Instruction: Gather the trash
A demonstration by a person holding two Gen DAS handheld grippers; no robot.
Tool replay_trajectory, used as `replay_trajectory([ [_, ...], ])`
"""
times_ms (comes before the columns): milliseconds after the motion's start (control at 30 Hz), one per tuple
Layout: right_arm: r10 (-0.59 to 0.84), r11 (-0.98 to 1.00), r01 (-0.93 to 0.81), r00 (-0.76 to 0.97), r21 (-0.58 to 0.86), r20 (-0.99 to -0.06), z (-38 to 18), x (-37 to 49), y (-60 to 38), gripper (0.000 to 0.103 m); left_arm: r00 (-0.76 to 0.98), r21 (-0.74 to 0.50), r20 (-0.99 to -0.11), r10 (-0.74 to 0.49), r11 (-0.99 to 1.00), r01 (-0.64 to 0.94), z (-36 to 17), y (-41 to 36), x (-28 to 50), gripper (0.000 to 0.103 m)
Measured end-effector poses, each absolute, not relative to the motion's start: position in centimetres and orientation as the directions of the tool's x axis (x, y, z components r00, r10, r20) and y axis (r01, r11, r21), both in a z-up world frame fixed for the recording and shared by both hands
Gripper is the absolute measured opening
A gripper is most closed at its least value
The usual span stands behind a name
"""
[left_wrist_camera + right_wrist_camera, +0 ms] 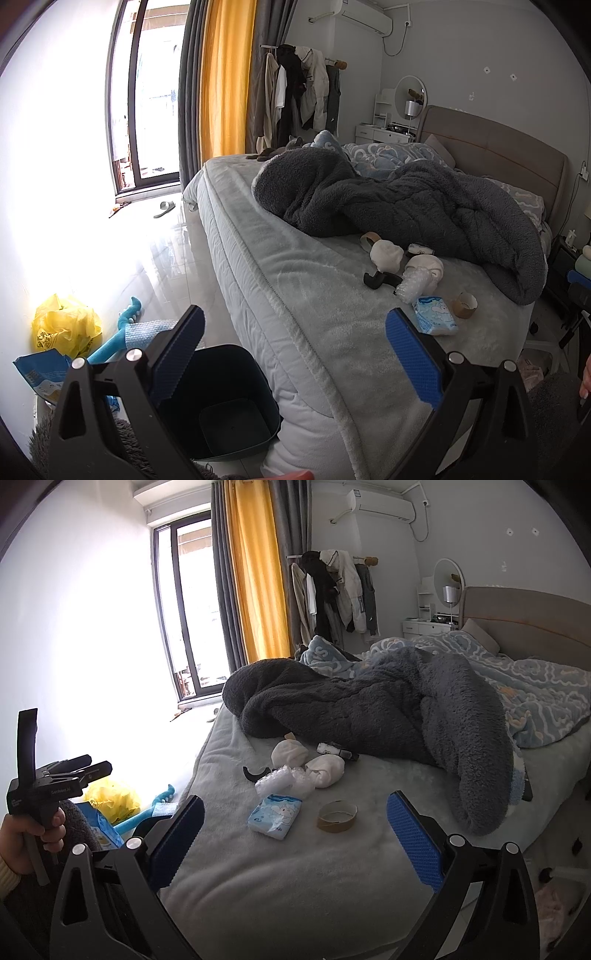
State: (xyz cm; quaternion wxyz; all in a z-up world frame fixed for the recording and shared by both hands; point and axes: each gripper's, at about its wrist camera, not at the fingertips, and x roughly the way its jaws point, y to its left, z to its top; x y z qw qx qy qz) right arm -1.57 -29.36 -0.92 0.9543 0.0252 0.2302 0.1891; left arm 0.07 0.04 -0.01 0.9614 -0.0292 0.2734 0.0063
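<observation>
I hold two hand-held grippers over the foot of a bed (295, 886) covered in a pale fleece sheet. My left gripper (295, 354) is released, its blue-padded fingers (412, 354) spread wide with nothing between them. It hangs above the mattress edge, and just below it on the floor, touching the side of the bed, stands a dark, open-topped bin (225, 402) that looks empty inside.

My right gripper (295, 834) is likewise released, its fingers wide apart and empty, hovering over the sheet. The trash lies in a loose cluster ahead of it: a blue-and-white tissue pack (275, 816) nearest, a cardboard tape ring (337, 816) just beside it to the right, a crumpled piece of clear bubble wrap (280, 781) behind the pack, and two white balled-up bundles (325, 771) (paper or cloth, I cannot tell). A small curved black object (255, 771) sits at the cluster's left, and another cardboard ring (369, 240) lies at the edge of a rumpled dark grey blanket (369, 709).

In the right wrist view, a hand (33, 838) grips the left gripper's handle. On the floor by the wall lie a yellow plastic bag (66, 325) and a teal toy (118, 332).
</observation>
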Motion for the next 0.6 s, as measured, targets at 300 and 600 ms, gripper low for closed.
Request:
replay_trajectory([
  [300,0.373,0.927,-0.352,0.822,0.131,-0.431,-0.93,-1.61,-29.45,0.1,0.85,-0.052,-0.526,-0.003,0.998,-0.029,-0.02,0.03,0.08,0.1],
  [600,0.372,0.927,-0.352,0.821,0.129,-0.433,-0.94,-1.54,-29.19,0.1,0.85,-0.052,-0.527,-0.003,0.998,-0.029,-0.02,0.03,0.09,0.1],
])
